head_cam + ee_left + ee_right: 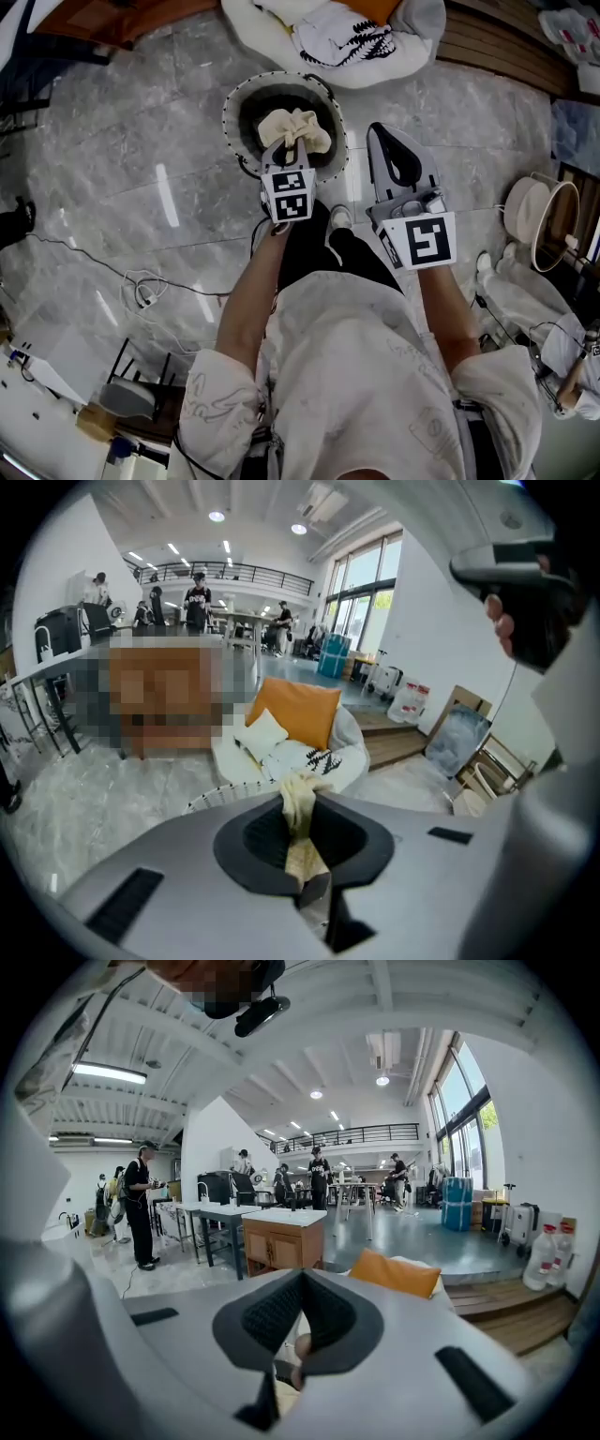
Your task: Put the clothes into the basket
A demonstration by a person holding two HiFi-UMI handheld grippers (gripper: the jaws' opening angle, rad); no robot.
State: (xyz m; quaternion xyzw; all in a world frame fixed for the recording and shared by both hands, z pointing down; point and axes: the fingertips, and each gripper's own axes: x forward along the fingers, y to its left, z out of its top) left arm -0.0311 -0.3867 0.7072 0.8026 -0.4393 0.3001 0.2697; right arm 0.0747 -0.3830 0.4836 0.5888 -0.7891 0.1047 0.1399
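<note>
Marble floor (141, 141) open around basket (227, 112), left gripper (290, 143) pinching cream cloth (300, 126), right gripper (377, 129) fingers seemingly together.

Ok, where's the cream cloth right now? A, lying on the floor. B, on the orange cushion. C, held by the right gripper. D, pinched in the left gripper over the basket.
D: the left gripper is shut on the cream cloth, over the basket opening.

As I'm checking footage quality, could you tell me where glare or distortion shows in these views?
Head view: light streaks glare on the floor. Left gripper view: fisheye, dark corners, cloth sharp. Right gripper view: same fisheye, windows bright.
</note>
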